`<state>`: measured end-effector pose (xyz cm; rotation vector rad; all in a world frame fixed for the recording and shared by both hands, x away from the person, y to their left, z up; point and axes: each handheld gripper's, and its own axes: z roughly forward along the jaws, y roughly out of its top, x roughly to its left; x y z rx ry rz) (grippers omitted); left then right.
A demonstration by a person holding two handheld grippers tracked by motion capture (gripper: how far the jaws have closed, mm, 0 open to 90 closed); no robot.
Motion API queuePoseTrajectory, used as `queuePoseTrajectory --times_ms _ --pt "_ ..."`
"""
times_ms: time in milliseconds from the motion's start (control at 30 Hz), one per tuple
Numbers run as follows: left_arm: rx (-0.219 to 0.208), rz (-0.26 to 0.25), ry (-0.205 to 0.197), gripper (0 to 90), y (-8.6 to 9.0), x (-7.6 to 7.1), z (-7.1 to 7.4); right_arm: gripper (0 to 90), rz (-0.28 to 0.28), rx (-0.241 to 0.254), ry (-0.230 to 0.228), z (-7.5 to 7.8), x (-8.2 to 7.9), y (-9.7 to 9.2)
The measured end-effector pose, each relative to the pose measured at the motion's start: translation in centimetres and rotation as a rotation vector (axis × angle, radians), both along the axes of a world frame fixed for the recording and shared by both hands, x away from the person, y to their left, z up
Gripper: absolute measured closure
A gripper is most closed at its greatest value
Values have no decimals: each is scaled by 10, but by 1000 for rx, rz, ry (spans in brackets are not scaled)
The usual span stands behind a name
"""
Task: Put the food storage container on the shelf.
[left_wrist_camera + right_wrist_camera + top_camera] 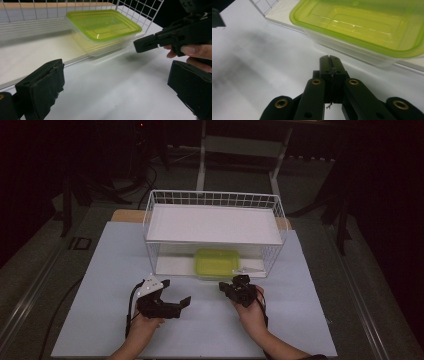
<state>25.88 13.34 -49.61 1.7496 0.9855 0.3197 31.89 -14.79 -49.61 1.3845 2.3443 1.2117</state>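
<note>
We see a dark room with a pale blue-white table top (115,270) lit in the middle. At its far side stands a white wire rack (215,200) with a white shelf board, and under it a clear plastic container with a yellow-green lid (216,263), resting at the rack's near edge. Our left gripper (176,296) lies near and left of the container, its jaws spread wide with nothing between them. Our right gripper (226,287) sits just in front of the container, jaws pressed together, empty.
</note>
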Motion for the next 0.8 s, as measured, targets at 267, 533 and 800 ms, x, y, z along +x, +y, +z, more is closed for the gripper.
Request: queuePoseTrajectory --times_ms 267,533,800 --pt "-33 -16 -15 15 4 0 -2 900 -28 -31 -1 -11 16 9" --pt "1 6 -23 15 2 -1 -4 900 -59 -24 -28 -10 29 13" --pt "19 26 -22 15 3 1 -6 900 -90 -22 -38 -13 43 17"
